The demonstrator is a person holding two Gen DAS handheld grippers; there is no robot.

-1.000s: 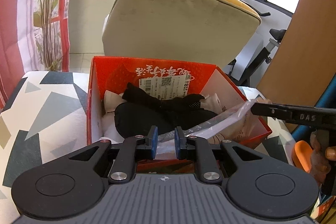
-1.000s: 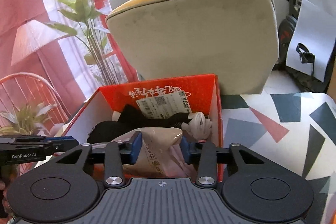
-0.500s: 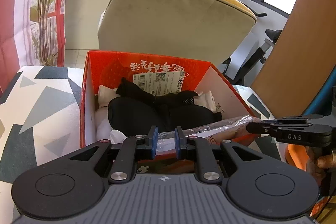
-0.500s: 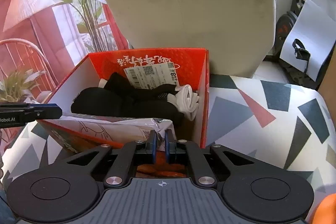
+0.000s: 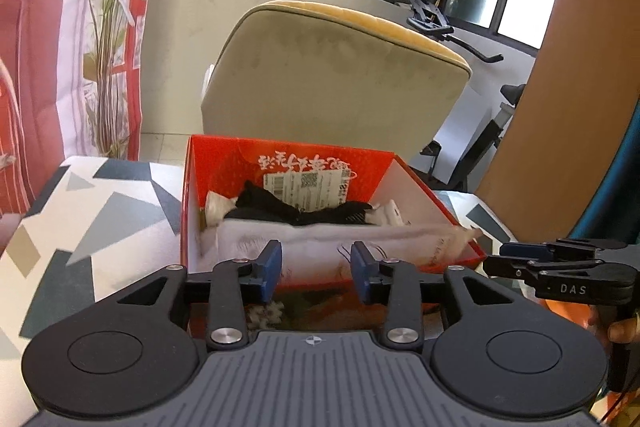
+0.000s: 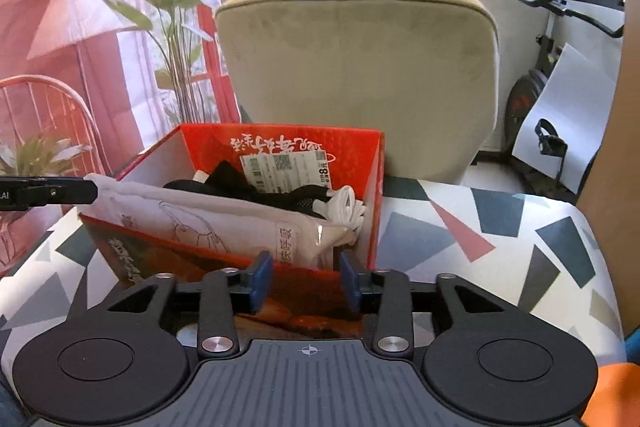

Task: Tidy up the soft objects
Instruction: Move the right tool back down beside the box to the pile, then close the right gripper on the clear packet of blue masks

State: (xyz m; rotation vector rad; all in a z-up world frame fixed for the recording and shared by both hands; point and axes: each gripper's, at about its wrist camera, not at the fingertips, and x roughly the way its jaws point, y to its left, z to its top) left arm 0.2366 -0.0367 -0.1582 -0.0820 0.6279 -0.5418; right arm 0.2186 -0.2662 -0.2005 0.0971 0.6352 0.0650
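Both hand-held grippers — left and right — hover with jaws spread and empty before the red cardboard box on the geometric-patterned counter — a clear-wrapped white garment packet lies inside.

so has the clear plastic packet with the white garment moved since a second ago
Yes. The clear plastic packet now lies released along the near wall of the red cardboard box; earlier it was pinched above that wall. Both grippers, left and right, are open.

"DAS" marks the right claw; "8" shows on the box's label.
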